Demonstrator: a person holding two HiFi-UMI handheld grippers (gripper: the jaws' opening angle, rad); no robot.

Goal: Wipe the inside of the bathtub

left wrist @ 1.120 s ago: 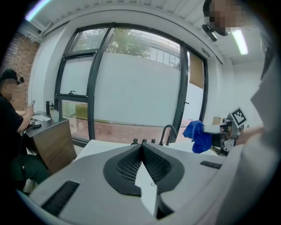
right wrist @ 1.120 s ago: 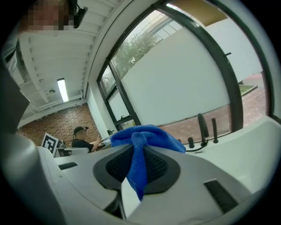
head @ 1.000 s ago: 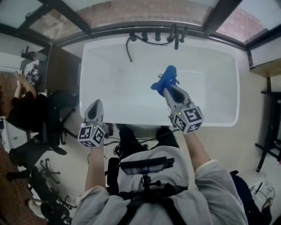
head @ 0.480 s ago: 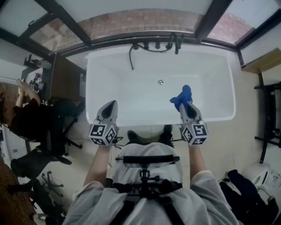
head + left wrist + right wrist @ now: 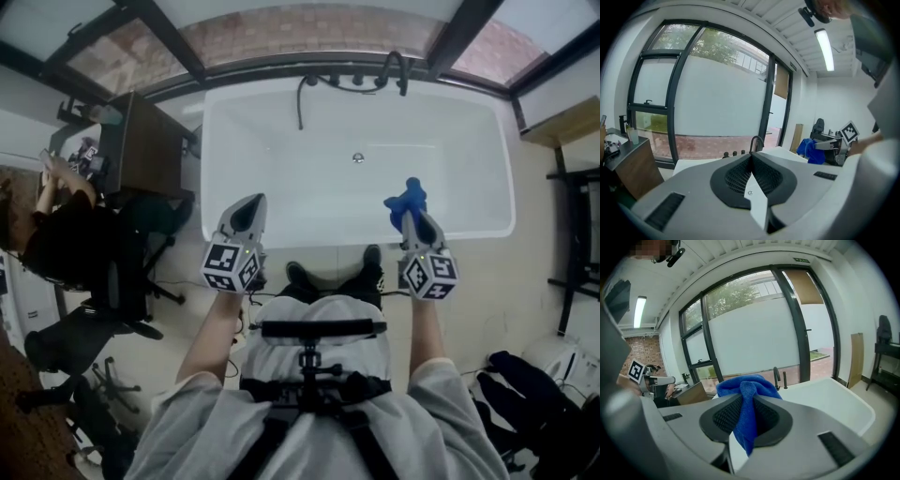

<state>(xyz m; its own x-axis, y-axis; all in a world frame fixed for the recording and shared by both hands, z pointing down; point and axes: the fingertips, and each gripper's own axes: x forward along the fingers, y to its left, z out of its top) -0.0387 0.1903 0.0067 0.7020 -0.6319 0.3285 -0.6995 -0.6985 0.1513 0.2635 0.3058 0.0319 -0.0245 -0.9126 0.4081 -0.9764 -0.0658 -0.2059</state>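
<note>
The white bathtub (image 5: 281,225) fills the upper middle of the head view, its drain (image 5: 357,157) near the centre and black taps (image 5: 392,67) on the far rim. My right gripper (image 5: 407,208) is shut on a blue cloth (image 5: 407,198), held above the tub's near rim at the right. In the right gripper view the blue cloth (image 5: 745,404) hangs pinched between the jaws. My left gripper (image 5: 247,208) hovers over the near rim at the left, shut with nothing in it; its jaws meet in the left gripper view (image 5: 751,161).
A dark wooden cabinet (image 5: 141,150) stands left of the tub. A person in black (image 5: 56,234) sits at far left beside office chairs (image 5: 112,309). A black hose (image 5: 300,98) hangs into the tub. Black-framed windows run behind. My feet (image 5: 333,277) stand before the tub.
Both grippers have drawn back from inside the tub toward its near rim. The blue cloth came up with the right gripper, clear of the tub floor.
</note>
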